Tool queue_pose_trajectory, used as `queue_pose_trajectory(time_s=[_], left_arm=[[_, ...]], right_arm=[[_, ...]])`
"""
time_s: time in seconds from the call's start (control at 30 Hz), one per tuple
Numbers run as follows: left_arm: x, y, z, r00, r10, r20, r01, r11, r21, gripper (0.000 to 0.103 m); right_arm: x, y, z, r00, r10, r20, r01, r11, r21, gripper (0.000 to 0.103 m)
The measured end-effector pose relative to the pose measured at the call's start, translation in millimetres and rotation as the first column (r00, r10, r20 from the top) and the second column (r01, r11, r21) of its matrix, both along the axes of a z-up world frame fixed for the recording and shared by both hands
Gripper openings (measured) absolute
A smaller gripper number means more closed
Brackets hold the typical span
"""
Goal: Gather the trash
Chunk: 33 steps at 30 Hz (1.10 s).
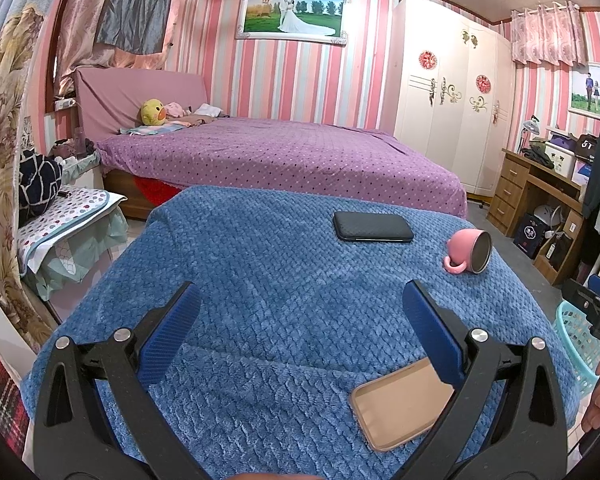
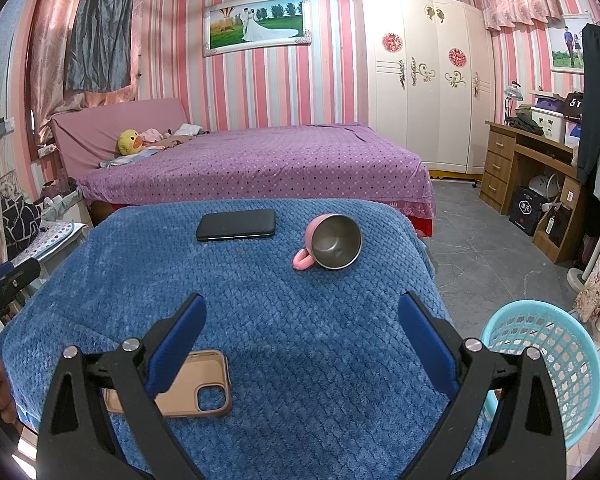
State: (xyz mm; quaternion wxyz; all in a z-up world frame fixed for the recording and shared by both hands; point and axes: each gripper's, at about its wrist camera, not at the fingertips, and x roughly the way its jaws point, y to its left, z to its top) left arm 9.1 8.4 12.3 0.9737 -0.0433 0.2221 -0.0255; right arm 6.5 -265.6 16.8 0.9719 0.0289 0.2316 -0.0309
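As far as can be seen, spread wide and gripping nothing: left claw point(image 1: 300, 292), right claw point(image 2: 303, 299). Just beyond, on blue-covered worktop point(image 2: 260, 280): tan phone case point(image 2: 208, 368) at lower left of right view, black phone point(image 2: 236, 224) and tipped pink mug point(image 2: 332, 242) further up. No plain scraps among them. Fits trash already cleared, or these three awaiting. At lower right, turquoise basket point(image 2: 560, 360) beside worktop; nothing visible inside, bottom hidden.

Both wrist cameras looked low and close across the blue-blanketed tabletop point(image 1: 284, 280) toward the bed point(image 2: 260, 160), sharing both.
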Motion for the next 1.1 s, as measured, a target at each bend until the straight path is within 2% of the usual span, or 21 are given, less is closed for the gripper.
queue_pose_trajectory(time_s=[0.77, 0.97, 1.1], left_arm=[[-0.1, -0.4, 0.1, 1.0, 0.001, 0.004, -0.001, 1.0, 0.011, 0.098], [-0.3, -2.4, 1.5, 1.0, 0.027, 0.01, -0.028, 0.999, 0.046, 0.098], [0.7, 0.3, 1.6, 1.0, 0.026, 0.006, -0.026, 0.999, 0.033, 0.098]], right_arm=[[1.7, -2.5, -1.7, 1.0, -0.007, -0.003, 0.007, 1.0, -0.002, 0.095], [3.1, -4.7, -2.9, 1.0, -0.016, -0.008, 0.016, 1.0, -0.001, 0.095], [4.7, -4.6, -3.7, 1.0, -0.014, -0.011, 0.014, 1.0, -0.004, 0.095]])
